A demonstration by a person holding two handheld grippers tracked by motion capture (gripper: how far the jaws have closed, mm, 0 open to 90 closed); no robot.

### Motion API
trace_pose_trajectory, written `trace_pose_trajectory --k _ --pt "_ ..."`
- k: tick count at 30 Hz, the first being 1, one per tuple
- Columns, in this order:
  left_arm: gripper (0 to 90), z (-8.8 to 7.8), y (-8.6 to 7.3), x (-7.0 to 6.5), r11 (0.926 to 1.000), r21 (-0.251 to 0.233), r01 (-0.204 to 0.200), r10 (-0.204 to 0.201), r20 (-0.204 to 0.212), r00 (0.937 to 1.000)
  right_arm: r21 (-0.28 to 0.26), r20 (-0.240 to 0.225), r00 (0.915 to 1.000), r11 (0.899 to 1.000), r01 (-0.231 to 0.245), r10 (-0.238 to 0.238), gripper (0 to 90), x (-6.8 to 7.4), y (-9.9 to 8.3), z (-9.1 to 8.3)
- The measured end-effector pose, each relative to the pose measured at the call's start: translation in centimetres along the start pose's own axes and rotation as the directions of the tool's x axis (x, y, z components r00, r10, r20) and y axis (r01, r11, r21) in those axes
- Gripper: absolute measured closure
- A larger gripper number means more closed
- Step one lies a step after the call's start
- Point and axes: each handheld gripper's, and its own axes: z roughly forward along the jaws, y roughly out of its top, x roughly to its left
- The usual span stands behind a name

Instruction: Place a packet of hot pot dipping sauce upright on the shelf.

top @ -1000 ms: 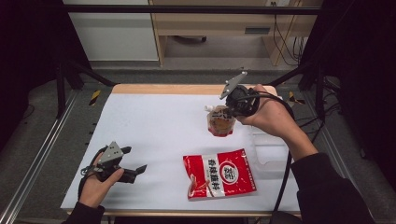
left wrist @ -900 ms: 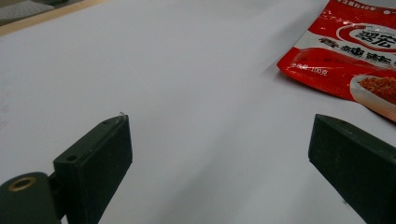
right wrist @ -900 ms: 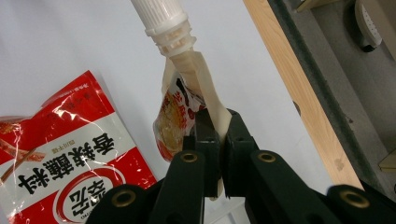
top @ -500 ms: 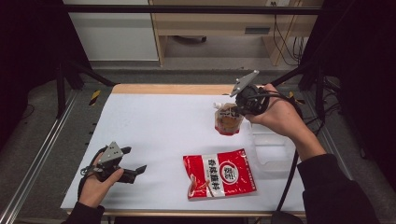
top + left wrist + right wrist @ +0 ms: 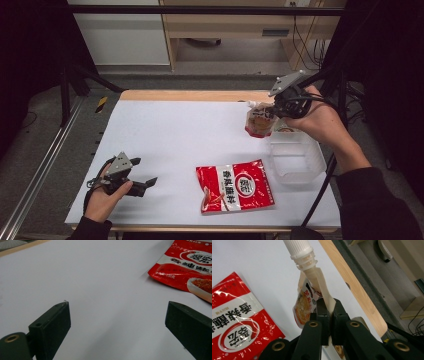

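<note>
Spouted pouch [image 5: 258,121] clenched in right claw [image 5: 276,111] above clear bin [image 5: 296,159]; left claw [image 5: 148,183] released.

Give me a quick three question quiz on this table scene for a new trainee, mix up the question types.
1. True or false: the left tool holds the red packet.
2. Which item is clamped in the right tool? A) the spouted pouch B) the clear container C) a spoon
3. Fill in: the red packet lies flat on the white ____.

Key: 1 false, its jaws stand open over the bare table; 2 A; 3 table.
</note>
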Motion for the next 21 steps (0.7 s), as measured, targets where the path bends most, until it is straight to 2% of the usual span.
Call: trace_pose_trajectory --k 11,15,21 --pt "6.3 0.2 0.0 -0.2 0.9999 0.012 -0.006 0.006 0.007 1.0 0.01 0.059 0.9968 0.998 -0.056 0.055 87.3 -2.1 -2.9 -1.2" --pt "6.3 0.2 0.0 -0.2 0.9999 0.015 -0.006 0.006 0.008 0.9999 0.013 0.065 0.9942 0.996 -0.086 0.085 87.3 -3.0 -4.0 -1.4" --pt "6.3 0.3 -0.1 -0.3 0.9998 0.019 -0.01 0.01 0.01 0.9999 0.016 0.08 0.992 0.995 -0.099 0.098 87.3 -3.7 -4.9 -1.7"
